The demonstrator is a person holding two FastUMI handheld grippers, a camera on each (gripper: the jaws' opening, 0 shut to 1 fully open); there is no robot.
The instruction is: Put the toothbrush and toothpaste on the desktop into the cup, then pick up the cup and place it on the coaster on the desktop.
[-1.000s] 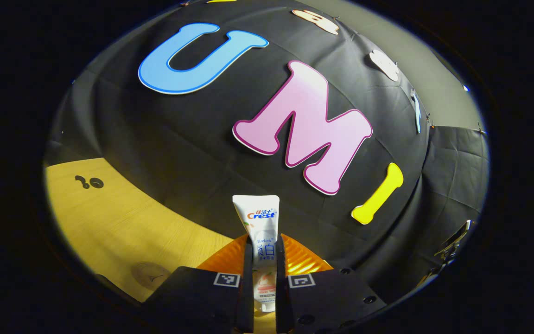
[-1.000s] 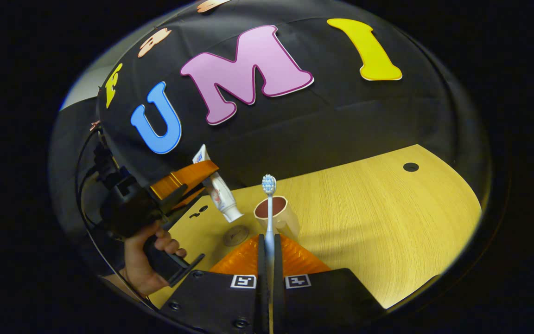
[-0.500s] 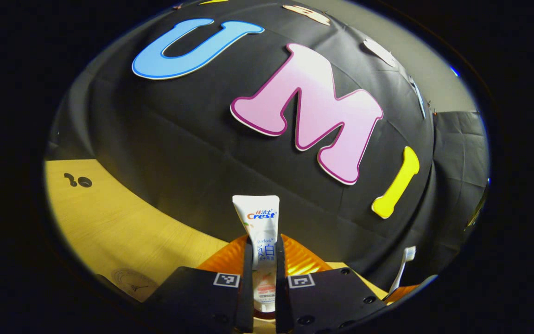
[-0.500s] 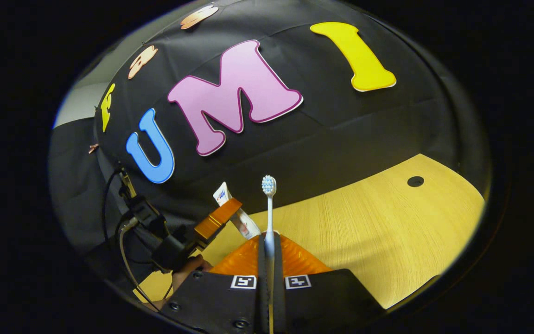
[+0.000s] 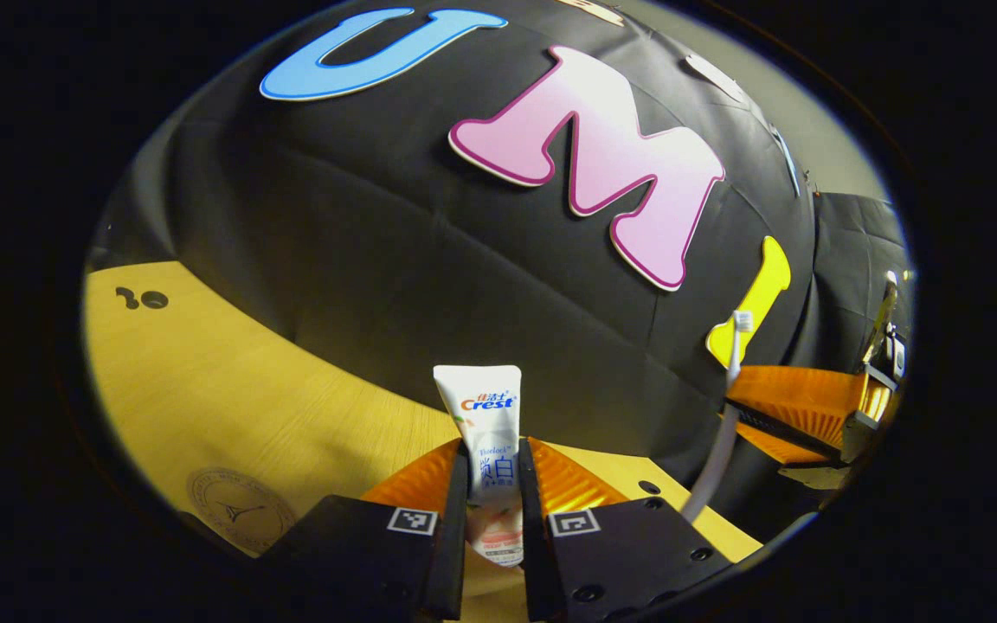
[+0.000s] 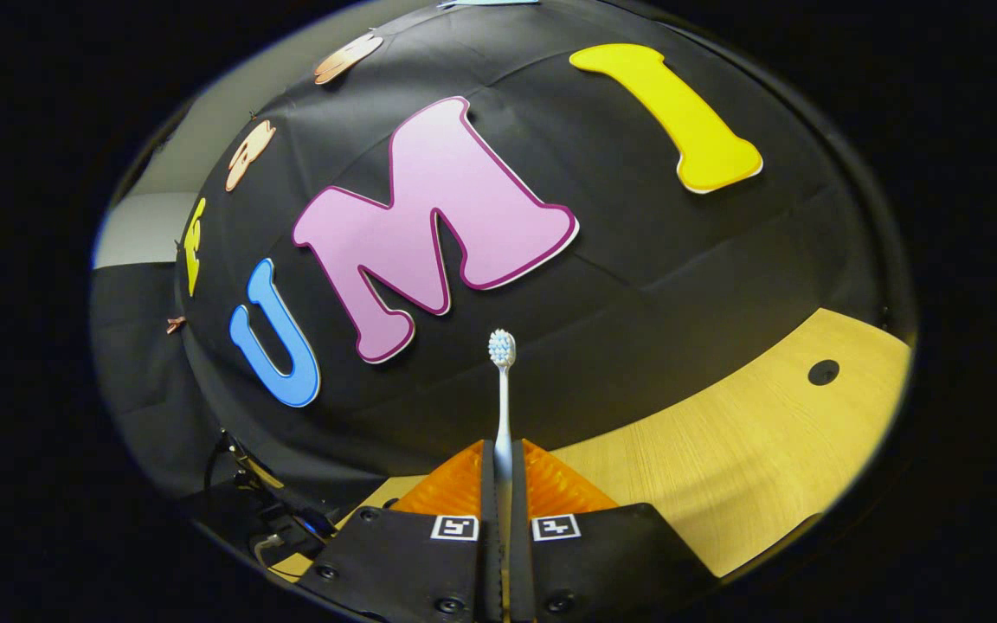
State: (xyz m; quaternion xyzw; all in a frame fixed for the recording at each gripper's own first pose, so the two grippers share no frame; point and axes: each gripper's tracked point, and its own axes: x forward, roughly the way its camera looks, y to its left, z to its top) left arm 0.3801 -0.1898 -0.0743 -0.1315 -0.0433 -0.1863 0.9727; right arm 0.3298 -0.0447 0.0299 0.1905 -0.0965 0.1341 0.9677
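In the left gripper view, a white toothpaste tube [image 5: 487, 433] stands upright between my left gripper's [image 5: 492, 472] orange fingers, which are shut on it. A round coaster [image 5: 237, 510] lies on the wooden desktop [image 5: 230, 389] at the lower left. At the right edge, my right gripper [image 5: 810, 415] hangs above the desk with the toothbrush [image 5: 726, 407] in it, bristles up. In the right gripper view, the white toothbrush [image 6: 503, 389] with blue bristles stands upright, and my right gripper [image 6: 503, 463] is shut on its handle.
The black cloth wall rises close behind the desk in both views. A cable hole [image 5: 152, 299] is in the desktop at the far left, and another hole [image 6: 823, 372] at the right. Dark cables and gripper hardware [image 6: 278, 515] show at the lower left.
My right gripper with the toothbrush has come into the left gripper view from the right. The right gripper view has swung up, so the cup, left gripper and toothpaste left it.
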